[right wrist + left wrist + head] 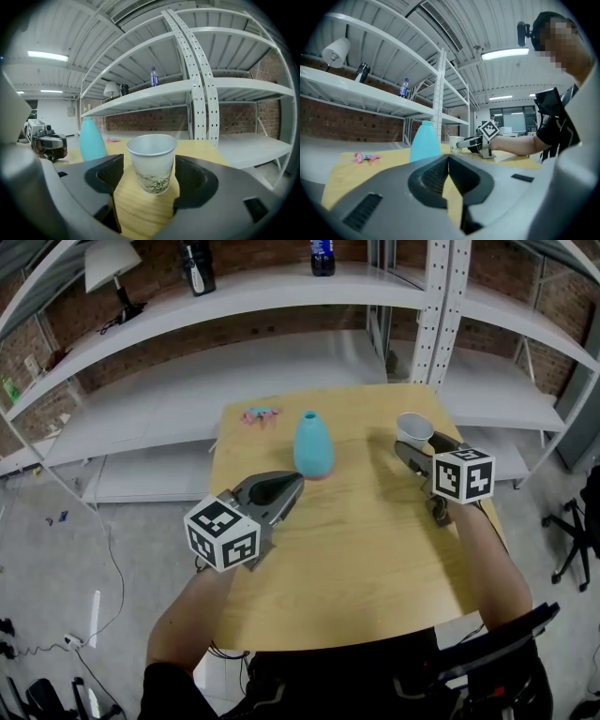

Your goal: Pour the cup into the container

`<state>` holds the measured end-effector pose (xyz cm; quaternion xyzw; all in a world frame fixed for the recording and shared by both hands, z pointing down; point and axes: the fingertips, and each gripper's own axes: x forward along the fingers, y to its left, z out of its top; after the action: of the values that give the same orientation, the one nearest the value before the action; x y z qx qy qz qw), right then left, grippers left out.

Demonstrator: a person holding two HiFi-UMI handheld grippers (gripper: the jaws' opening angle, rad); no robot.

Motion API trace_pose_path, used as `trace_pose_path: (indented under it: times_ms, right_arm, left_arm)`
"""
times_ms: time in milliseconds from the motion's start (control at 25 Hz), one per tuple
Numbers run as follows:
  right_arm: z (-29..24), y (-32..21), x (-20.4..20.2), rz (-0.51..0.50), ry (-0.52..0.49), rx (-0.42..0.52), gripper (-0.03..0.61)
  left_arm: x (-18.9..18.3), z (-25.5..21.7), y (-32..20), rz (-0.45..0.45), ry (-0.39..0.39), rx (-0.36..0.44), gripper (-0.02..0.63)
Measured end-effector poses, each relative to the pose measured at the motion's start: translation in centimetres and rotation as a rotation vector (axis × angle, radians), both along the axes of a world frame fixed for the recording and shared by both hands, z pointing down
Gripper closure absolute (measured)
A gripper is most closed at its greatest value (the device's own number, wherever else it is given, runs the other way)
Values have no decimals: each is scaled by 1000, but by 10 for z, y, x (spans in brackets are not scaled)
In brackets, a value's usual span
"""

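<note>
A white paper cup [412, 428] with a leaf print stands upright on the wooden table [356, 559] at its far right. My right gripper [420, 445] is open around it, and the cup [152, 161] stands between the jaws with a gap on each side, touching neither. A light blue bottle-shaped container [313, 444] stands upright near the table's middle, left of the cup. My left gripper [293, 481] is shut and empty, just in front of the container [425, 139]. From the left gripper [449, 160] view, the right gripper [462, 143] and the cup [454, 143] show beyond the container.
A small pink object [261, 414] lies at the table's far left corner. White metal shelves [281, 296] stand behind, bearing a lamp [111, 268] and two dark bottles. A shelf upright [437, 315] rises just behind the cup. A chair [574, 521] is at the right.
</note>
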<state>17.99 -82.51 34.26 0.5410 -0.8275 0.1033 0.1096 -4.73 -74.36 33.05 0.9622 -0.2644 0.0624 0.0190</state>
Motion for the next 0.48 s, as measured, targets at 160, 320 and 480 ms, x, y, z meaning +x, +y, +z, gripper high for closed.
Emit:
trace_pose_path:
  times_ms: [160,320,480]
  right_arm:
    - [3,-7,-1,2,0,-13,253]
    - [5,-11,-1,8,9,-29,255]
    - [6,-13,-1,7,8,-33,266]
  left_arm:
    - [-3,2,-1,-4,-9,-8,614]
    - [-3,2,2,11,-15,-9,613]
    - [0,3,4,20,-13,-8,612]
